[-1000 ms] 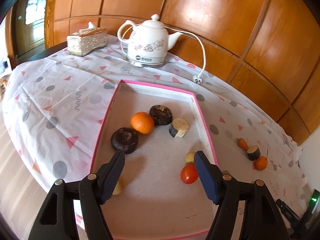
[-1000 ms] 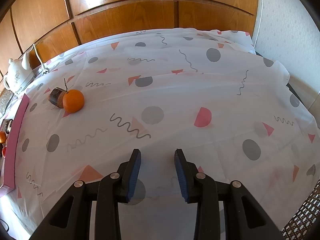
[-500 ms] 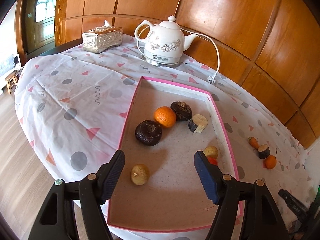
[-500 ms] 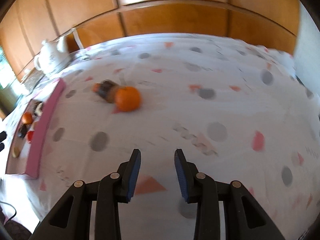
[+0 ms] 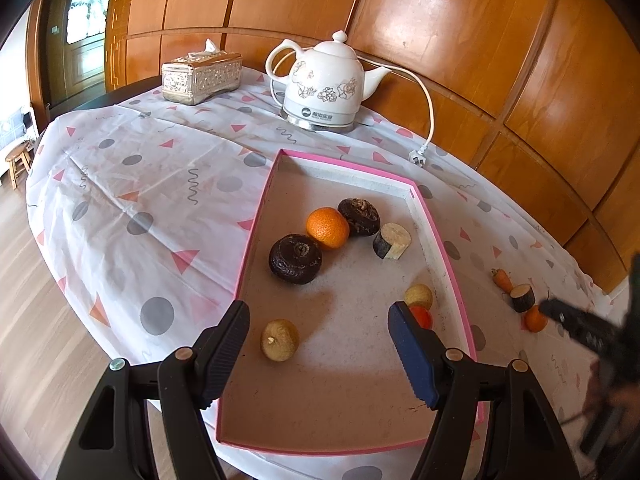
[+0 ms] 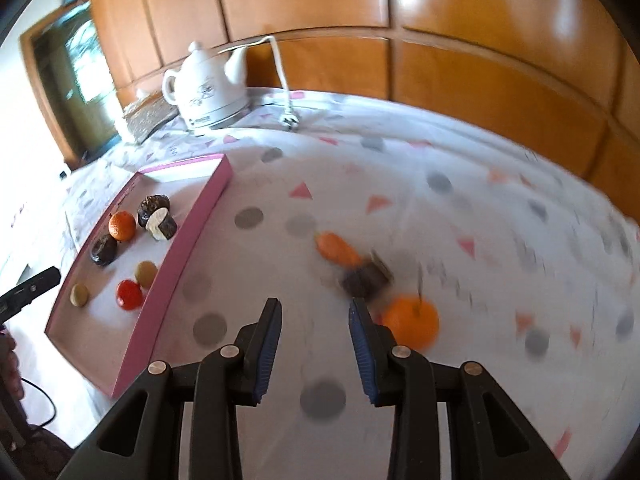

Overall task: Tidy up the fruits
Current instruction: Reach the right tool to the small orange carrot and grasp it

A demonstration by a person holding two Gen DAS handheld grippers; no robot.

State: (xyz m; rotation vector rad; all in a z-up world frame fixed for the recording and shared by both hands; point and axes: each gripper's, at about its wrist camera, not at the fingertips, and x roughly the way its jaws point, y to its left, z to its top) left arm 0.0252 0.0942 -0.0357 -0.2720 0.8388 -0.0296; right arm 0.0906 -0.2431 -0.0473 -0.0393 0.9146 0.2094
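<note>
A pink-rimmed tray (image 5: 256, 236) holds an orange (image 5: 327, 228), two dark round fruits (image 5: 295, 258), a cut piece (image 5: 392, 241), two pale round fruits (image 5: 280, 339) and a red tomato (image 5: 423, 316). My left gripper (image 5: 318, 312) hovers open over the tray's near half, holding nothing. Out on the cloth lie a small carrot (image 6: 338, 249), a dark cut piece (image 6: 366, 278) and a stemmed orange (image 6: 412, 322). My right gripper (image 6: 315, 308) is open with a narrow gap, nothing between its fingers. The orange lies just past its right finger (image 6: 362, 340).
A white electric kettle (image 5: 324, 88) with cord and plug (image 5: 418, 158) stands behind the tray, and a silver tissue box (image 5: 202, 76) to its left. The patterned cloth drops off at the table's near edge. Wood panelling backs the table. The right gripper (image 5: 576, 326) shows blurred at the right.
The right gripper swung left and rolled, so the loose orange, cut piece and carrot now lie close ahead and the tray has come into its view. The left gripper pulled back slightly.
</note>
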